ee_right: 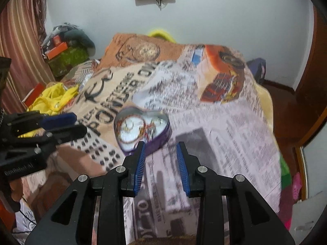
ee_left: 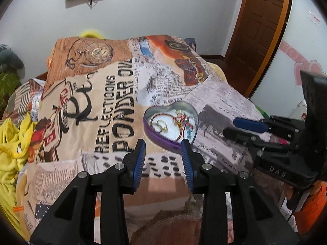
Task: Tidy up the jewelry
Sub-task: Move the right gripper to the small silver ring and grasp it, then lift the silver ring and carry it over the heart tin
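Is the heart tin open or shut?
Open. The heart tin has no lid on; its white lining, a red cord and gold jewelry show inside.

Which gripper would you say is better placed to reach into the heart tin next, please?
Probably the left gripper: its open, empty jaws frame the tin. The right gripper points mostly past it.
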A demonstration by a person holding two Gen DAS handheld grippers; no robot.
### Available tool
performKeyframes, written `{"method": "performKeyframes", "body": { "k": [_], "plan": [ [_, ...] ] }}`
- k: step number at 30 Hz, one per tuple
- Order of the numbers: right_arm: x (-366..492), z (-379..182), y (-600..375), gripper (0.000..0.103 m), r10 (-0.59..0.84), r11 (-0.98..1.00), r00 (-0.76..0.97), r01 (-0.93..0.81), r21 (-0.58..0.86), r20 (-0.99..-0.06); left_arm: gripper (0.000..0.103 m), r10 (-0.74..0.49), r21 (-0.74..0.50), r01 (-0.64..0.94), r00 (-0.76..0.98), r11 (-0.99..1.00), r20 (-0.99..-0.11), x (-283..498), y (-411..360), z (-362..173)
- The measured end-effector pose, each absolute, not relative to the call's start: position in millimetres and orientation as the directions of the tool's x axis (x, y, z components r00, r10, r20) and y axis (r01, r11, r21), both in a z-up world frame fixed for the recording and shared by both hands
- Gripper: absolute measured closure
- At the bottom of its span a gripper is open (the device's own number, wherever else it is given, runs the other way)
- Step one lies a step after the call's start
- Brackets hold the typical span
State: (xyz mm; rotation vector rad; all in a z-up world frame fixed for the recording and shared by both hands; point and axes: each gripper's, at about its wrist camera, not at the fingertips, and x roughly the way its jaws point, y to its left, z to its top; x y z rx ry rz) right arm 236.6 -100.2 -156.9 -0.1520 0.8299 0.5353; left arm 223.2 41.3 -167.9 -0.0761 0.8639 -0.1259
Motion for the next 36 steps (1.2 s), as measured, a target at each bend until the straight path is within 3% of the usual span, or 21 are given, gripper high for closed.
{"method": "performKeyframes", "body": {
  "k": [10, 18, 20, 22, 36],
  "plan": [
    [230, -205, -72, 0.075, 0.383, 0.818, 0.423, -0.568, 0.09, -0.821, 0.068, -0.148, -0.16, 0.034, 0.601, 0.987, -0.786, 217, 54, -195],
    [228, -211, -69, 0.075, 0.383, 0.807, 0.426, -0.586, 0.073, -0.819, 0.068, -0.159, -0.175, 0.031, 0.591, 0.984, -0.791, 213, 53, -202],
    [226, -212, -70, 0.08, 0.389, 0.806, 0.43, -0.586, 0.076, -0.814, 0.068, -0.164, -0.177, 0.037, 0.593, 0.984, -0.789, 212, 51, -201],
    [227, -213, -68, 0.094, 0.389, 0.803, 0.428, -0.591, 0.073, -0.816, 0.068, -0.168, -0.177, 0.044, 0.594, 0.983, -0.787, 211, 48, -199],
    [215, -184, -94, 0.094, 0.396, 0.837, 0.51, -0.542, 0.072, -0.763, 0.068, -0.216, -0.183, 0.116, 0.552, 0.976, -0.806, 201, 12, -204]
  ]
}}
